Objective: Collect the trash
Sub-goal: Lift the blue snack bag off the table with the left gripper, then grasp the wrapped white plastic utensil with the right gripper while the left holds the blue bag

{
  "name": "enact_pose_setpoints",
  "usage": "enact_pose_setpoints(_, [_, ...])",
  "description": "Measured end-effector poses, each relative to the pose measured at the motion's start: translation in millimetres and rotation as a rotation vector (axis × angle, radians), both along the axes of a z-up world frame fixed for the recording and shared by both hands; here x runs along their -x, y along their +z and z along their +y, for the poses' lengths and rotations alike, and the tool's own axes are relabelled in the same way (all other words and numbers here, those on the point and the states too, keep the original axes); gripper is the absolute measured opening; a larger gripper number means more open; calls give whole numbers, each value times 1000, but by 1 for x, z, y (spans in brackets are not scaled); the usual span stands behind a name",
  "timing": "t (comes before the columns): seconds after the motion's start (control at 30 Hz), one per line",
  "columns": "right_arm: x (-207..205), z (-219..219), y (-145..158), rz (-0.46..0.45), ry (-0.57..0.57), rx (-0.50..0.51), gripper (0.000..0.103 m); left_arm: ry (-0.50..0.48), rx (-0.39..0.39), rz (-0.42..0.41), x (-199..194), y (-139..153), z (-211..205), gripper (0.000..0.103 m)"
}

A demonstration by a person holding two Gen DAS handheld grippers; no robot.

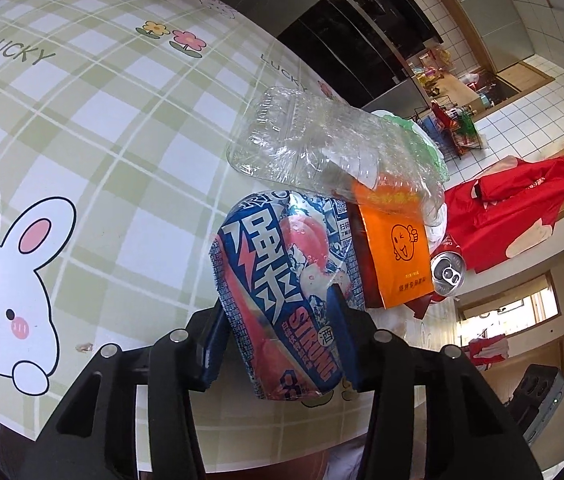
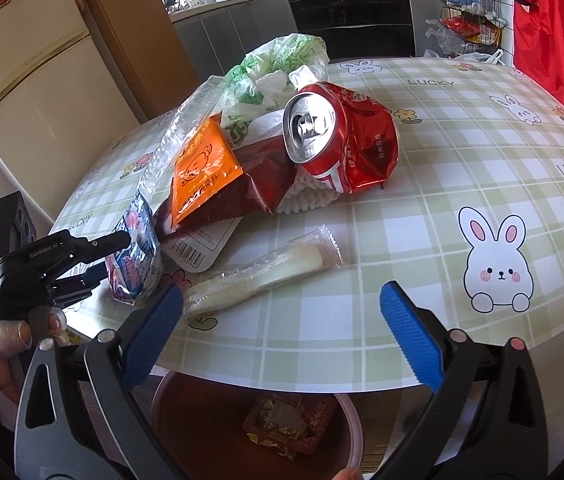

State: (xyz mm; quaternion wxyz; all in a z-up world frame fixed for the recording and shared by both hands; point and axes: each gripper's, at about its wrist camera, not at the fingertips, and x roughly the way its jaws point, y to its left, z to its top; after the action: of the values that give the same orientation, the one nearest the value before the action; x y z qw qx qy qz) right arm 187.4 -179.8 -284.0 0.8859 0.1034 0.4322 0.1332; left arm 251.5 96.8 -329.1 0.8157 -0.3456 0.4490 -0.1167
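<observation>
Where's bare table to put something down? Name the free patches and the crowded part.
Free: the checked tablecloth right of the crushed red can, out to the far rim, and the strip between the clear wrapper and the near edge. Crowded: the left, where orange packet, plastic bags and left gripper bunch together.
</observation>
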Motion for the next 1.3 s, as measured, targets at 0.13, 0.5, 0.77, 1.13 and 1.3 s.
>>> enact_pose_setpoints(0.13, [1, 3, 1, -6, 19, 7, 97, 9, 11, 16, 4, -3, 4, 23])
enact_pose_setpoints(0.5, [-8, 6, -12, 79, 13, 13, 97, 7, -108, -140, 29, 51, 4, 5])
enact_pose_setpoints(0.77, [-27, 17, -26, 150, -109, 50, 97, 48, -283, -217, 48, 76, 10, 5])
enact_pose_setpoints(1.13, [-55, 42, -40, 215, -192, 211, 97, 71, -382, -187, 58, 65, 13, 5])
enact_pose_setpoints(1.3, [-51, 39, -46, 227, -154, 242, 97, 40, -448, -215, 59, 67, -2, 5])
